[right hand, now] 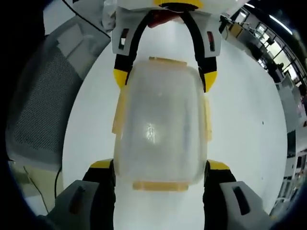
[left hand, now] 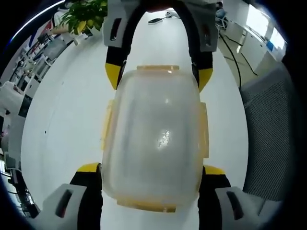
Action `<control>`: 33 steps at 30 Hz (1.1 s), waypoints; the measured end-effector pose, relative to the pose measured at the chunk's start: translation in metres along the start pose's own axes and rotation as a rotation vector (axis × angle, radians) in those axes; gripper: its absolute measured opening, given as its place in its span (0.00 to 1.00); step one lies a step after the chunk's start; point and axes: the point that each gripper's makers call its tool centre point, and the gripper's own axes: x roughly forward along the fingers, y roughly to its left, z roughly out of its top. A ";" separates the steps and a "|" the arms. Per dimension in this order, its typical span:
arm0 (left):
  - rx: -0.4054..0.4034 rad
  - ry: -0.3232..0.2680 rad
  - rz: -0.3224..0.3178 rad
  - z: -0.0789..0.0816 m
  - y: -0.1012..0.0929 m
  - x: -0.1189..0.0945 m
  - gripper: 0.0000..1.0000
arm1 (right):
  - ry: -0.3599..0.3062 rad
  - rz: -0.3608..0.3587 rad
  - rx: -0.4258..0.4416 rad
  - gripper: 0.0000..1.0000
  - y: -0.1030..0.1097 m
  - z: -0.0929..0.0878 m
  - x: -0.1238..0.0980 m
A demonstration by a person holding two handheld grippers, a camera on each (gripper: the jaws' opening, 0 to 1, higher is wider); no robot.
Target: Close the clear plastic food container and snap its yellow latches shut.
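Observation:
A clear plastic food container (left hand: 153,134) (right hand: 160,129) lies on the white table (left hand: 62,124), lid on top and facing the cameras. Yellow latches sit on its edges, one at the far end (left hand: 158,68), one at the near end (left hand: 146,207), and one along each long side (left hand: 106,124). My left gripper (left hand: 151,168) straddles one end, its yellow-tipped jaws against both sides. My right gripper (right hand: 160,165) holds the opposite end the same way. Each gripper appears at the top of the other's view: the right gripper (left hand: 159,76) and the left gripper (right hand: 165,76).
A grey mesh chair (left hand: 273,129) (right hand: 43,96) stands beside the table. A potted plant (left hand: 84,17) sits at the table's far end, and a black cable (left hand: 232,48) runs along the floor. Bare white tabletop (right hand: 244,110) lies on both sides of the container.

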 end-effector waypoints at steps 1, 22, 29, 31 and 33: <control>-0.001 0.003 0.000 -0.002 0.001 0.000 0.80 | -0.001 0.000 0.000 0.73 -0.001 0.002 0.001; 0.052 0.027 -0.014 -0.047 0.045 -0.010 0.79 | 0.007 -0.022 0.053 0.72 -0.038 0.043 0.018; 0.080 0.019 -0.023 -0.049 0.061 -0.009 0.80 | 0.039 -0.033 0.085 0.72 -0.052 0.047 0.022; 0.083 0.019 -0.025 -0.049 0.063 -0.008 0.80 | 0.049 -0.032 0.086 0.72 -0.054 0.046 0.022; 0.088 0.018 -0.027 -0.049 0.066 -0.008 0.80 | 0.058 -0.035 0.093 0.72 -0.057 0.046 0.022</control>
